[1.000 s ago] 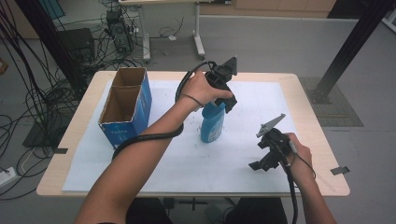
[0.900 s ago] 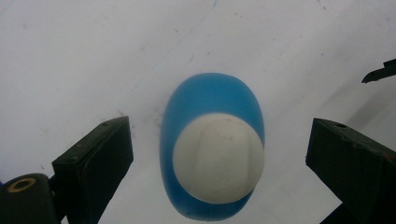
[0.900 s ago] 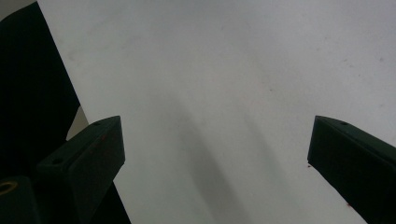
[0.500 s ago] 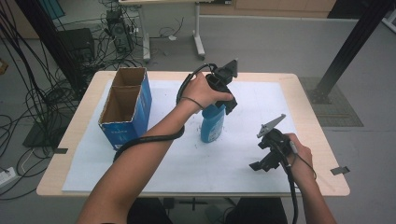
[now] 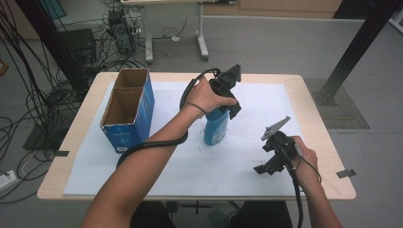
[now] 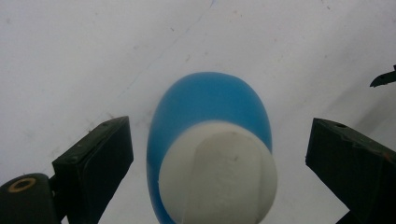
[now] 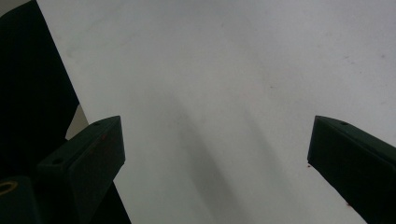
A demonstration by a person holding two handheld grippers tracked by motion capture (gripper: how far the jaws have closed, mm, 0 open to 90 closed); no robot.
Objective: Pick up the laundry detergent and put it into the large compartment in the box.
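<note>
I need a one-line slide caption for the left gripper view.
Open left gripper poised above an upright blue bottle with a white cap.

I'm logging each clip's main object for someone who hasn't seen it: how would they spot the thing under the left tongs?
On the white sheet covering the wooden table, look right of the open blue cardboard box, near the middle. There a blue bottle stands upright beneath the left tongs, whose jaws are open on either side of its top. Its rounded white cap sets it apart from the square box.

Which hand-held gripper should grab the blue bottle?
The left hand-held gripper. It hangs right above the blue bottle, open jaws on either side of its white cap. The right hand-held gripper is off to the side, over bare white mat.
</note>
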